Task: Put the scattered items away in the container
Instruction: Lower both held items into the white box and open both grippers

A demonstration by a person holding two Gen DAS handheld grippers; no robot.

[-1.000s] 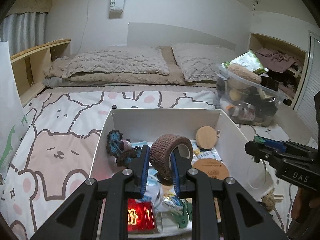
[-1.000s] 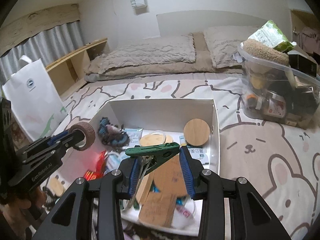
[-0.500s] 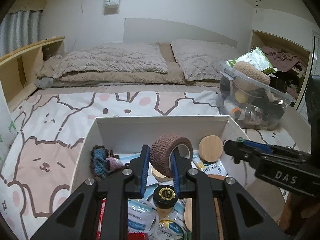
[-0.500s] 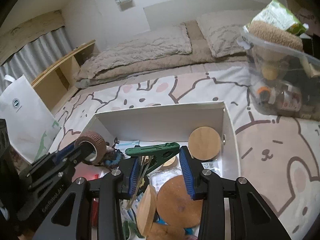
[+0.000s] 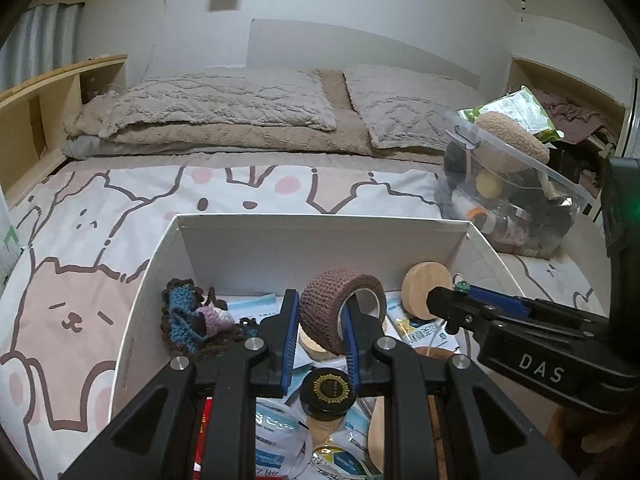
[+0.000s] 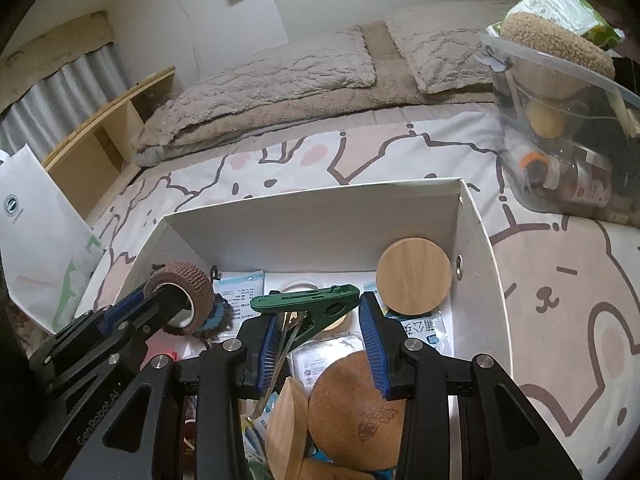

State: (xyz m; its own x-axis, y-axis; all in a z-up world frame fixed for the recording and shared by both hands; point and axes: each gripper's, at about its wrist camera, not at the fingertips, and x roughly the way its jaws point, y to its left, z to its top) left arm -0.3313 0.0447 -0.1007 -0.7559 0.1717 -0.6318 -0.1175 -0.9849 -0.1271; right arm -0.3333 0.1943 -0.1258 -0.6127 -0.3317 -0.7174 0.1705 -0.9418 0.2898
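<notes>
1. Nearest the cameras, the left tool [image 5: 318,328] was pinched tight on a brown bandage roll [image 5: 340,314], its blue pads squeezing one wall of the roll — one finger outside it, one through its hollow.
2. The right tool [image 6: 318,328] stood partly open with a green clip [image 6: 308,304] caught crosswise between its pads, the clip's metal spring hanging below.
3. Both held things hovered over the near half of the white box [image 6: 304,224], which sat on the bed's cartoon-bear sheet [image 6: 560,300].
4. Beneath them the box floor was crowded: a black jar lid [image 5: 328,390], a cork disc [image 6: 356,396], wooden coasters, paper packets.
5. Farther in, a crocheted piece [image 5: 188,320] lay at the left wall and a round wooden lid [image 6: 414,276] leaned in the far right corner.
6. Risks, as I judged them:
   - The roll, let go from this height onto the lid or discs, could bounce or roll toward the low near edge.
   - The clip sat on smooth sloping sides, so it could twist out early.
   - The two tools were near one another — releasing together might knock them.
7. Beyond the box, a clear tub [image 6: 568,140] of odds and ends sat at the far right.
</notes>
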